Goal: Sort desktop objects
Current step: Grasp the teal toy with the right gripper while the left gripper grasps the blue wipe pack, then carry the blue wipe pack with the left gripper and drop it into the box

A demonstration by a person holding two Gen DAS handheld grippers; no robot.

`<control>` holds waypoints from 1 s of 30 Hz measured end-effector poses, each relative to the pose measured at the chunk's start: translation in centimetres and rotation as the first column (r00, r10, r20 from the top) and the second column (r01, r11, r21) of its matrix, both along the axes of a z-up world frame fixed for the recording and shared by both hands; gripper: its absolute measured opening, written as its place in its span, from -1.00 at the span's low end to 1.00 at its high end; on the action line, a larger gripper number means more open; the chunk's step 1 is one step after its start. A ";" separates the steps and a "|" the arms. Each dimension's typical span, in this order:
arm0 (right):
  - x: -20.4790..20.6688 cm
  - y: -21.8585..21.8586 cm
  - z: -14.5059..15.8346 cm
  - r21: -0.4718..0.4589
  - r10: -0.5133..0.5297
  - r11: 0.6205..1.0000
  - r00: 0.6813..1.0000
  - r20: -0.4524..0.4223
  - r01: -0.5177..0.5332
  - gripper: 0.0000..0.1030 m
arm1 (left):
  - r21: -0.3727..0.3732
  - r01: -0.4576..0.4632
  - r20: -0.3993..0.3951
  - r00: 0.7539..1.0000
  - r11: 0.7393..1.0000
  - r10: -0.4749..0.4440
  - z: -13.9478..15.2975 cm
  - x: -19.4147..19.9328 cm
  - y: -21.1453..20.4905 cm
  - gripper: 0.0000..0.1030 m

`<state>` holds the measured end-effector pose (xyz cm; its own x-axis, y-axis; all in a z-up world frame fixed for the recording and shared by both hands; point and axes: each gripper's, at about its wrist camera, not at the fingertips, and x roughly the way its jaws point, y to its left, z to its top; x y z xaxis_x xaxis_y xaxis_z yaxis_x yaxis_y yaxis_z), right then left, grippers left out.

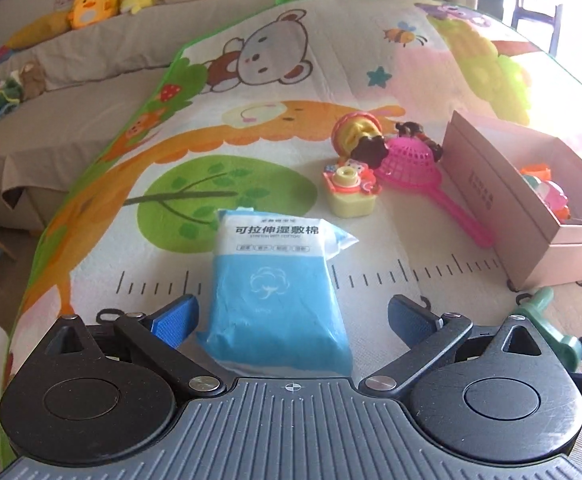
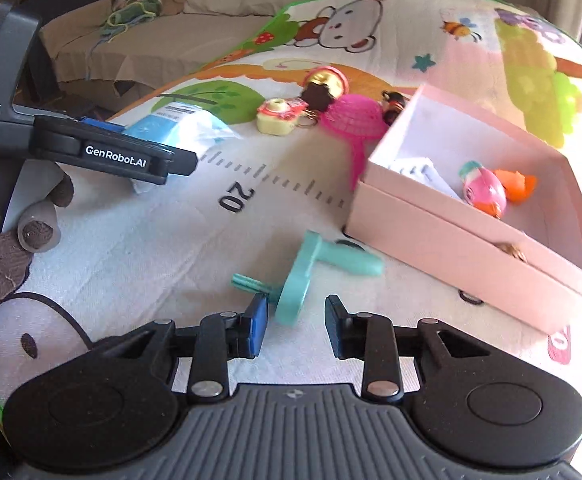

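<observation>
A blue cotton-pad packet (image 1: 277,292) lies on the cartoon mat, between the wide-open fingers of my left gripper (image 1: 291,314); it also shows in the right wrist view (image 2: 171,124). A teal plastic toy (image 2: 303,276) lies just ahead of my right gripper (image 2: 296,320), whose jaws stand apart around its near end without touching it; it also shows in the left wrist view (image 1: 547,324). A pink box (image 2: 451,232) holds a pink egg toy (image 2: 485,192) and an orange piece (image 2: 517,184). A yellow toy camera (image 1: 349,192), a pink net scoop (image 1: 419,172) and a round red-yellow toy (image 1: 357,132) lie beyond.
The mat covers a bed-like surface; a grey sofa with plush toys (image 1: 91,0) stands at the back left. The left gripper body (image 2: 91,148) and a gloved hand (image 2: 15,232) sit at the left of the right wrist view. The pink box also shows in the left wrist view (image 1: 503,208).
</observation>
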<state>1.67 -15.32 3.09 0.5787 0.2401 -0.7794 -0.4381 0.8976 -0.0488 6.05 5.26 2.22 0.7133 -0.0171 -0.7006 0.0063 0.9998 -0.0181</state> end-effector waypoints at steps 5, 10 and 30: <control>0.0 -2.3 -0.3 0.046 -0.073 0.996 0.997 -0.009 0.073 -0.40 | 0.017 -0.013 -0.011 1.000 1.000 0.013 -0.4 0.0 -0.2 1.00; -0.6 -2.4 -0.2 0.055 -0.091 0.994 0.996 0.025 0.090 -0.35 | 0.038 -0.008 0.000 1.000 0.999 0.008 -0.1 -0.2 -0.5 0.75; 1.4 -0.8 1.3 0.139 -0.092 0.987 0.995 0.047 0.085 0.00 | 0.045 0.204 -0.028 0.979 0.978 -0.203 0.3 -5.5 -4.0 0.19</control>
<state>3.12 -16.13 4.43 0.6423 0.2881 -0.7103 -0.3569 0.9325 0.0556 0.57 1.30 2.55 0.6820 -0.1270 -0.7203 0.2098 0.9774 0.0264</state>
